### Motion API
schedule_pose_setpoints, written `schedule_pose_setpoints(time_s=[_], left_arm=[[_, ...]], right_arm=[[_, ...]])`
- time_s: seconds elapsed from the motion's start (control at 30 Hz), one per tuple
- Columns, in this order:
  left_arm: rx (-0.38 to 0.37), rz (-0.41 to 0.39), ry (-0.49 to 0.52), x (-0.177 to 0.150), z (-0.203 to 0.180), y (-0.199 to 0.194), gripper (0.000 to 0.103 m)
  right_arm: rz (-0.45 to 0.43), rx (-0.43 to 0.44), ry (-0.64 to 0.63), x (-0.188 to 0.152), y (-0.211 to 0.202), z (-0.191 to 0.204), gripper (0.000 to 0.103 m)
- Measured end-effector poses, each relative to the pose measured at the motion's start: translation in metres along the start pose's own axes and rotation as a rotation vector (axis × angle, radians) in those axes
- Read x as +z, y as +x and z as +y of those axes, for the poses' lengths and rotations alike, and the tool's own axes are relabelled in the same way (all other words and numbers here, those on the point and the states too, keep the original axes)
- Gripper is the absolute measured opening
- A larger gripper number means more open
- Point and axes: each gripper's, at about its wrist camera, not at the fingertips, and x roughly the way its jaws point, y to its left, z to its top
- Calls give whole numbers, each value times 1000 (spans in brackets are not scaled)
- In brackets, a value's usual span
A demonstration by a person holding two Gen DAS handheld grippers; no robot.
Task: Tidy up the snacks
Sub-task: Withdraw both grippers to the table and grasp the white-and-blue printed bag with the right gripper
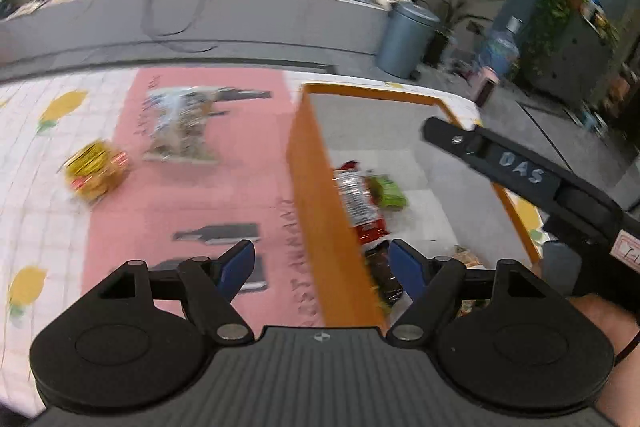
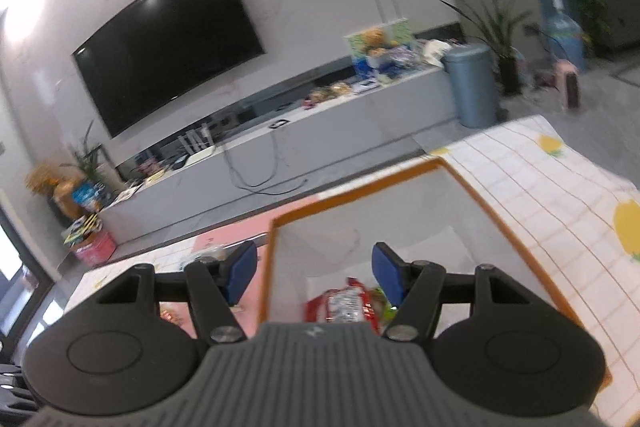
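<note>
A home living room: a large flat-screen television (image 2: 168, 43) hangs on a pale marble-look wall above a long low media console (image 2: 280, 147) strewn with boxes, a teddy bear (image 2: 374, 39) and trailing cables. A lidded grey bin (image 2: 472, 83), potted plants (image 2: 500, 23) and a water-cooler bottle (image 2: 564, 35) stand nearby. A lemon-print cloth (image 2: 560, 195) covers the worktop.

A table is covered by a white checked cloth with lemon prints (image 1: 64, 105). On it are laid a pink mat (image 1: 248, 163) and an orange-rimmed box (image 1: 310, 187) — side by side, touching. A clear snack bag (image 1: 182, 125) rests on the mat, a yellow packet (image 1: 94, 171) at its edge.
</note>
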Motion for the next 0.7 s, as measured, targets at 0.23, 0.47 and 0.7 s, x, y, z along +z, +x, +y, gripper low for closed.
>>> schedule_pose_setpoints(time_s=[0.23, 0.47, 0.7], left_arm=[[20, -59, -62, -20, 50, -26, 90], [114, -107, -114, -40, 103, -25, 90], [256, -204, -129, -48, 149, -19, 90]], right_arm=[[-27, 31, -79, -7, -6, 24, 63], [-109, 134, -115, -41, -7, 68, 63], [-196, 200, -275, -74, -1, 103, 70]])
